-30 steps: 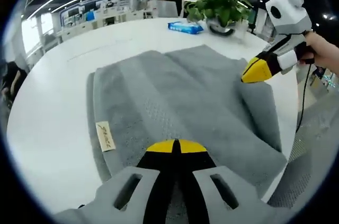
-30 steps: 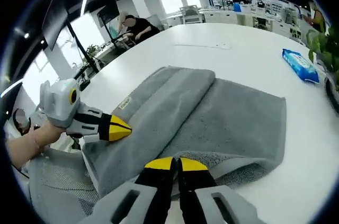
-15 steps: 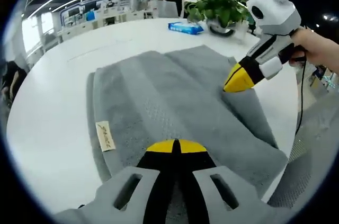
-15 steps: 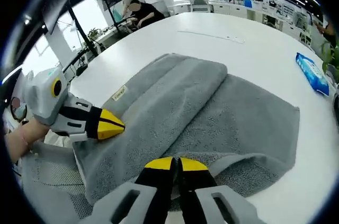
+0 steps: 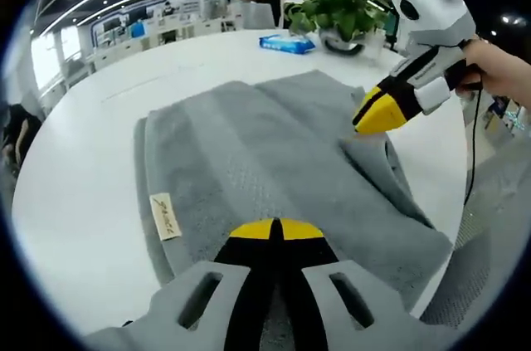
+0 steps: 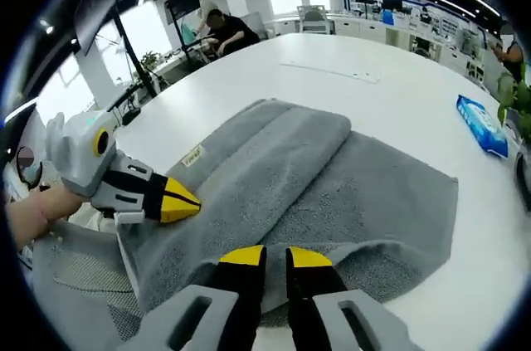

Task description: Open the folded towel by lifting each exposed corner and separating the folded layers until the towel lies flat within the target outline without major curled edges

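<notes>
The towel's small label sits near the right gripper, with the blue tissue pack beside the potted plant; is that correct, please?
Not quite: the label on the towel sits near the left gripper, as the right gripper view shows. The blue tissue pack does lie beside the potted plant.

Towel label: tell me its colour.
Pale cream label with small dark lettering, clearest in the left gripper view.

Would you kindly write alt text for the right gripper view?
A folded grey terry towel lies on a white table, the right gripper above its near edge, jaws slightly apart. The left gripper rests shut on its left edge.
</notes>
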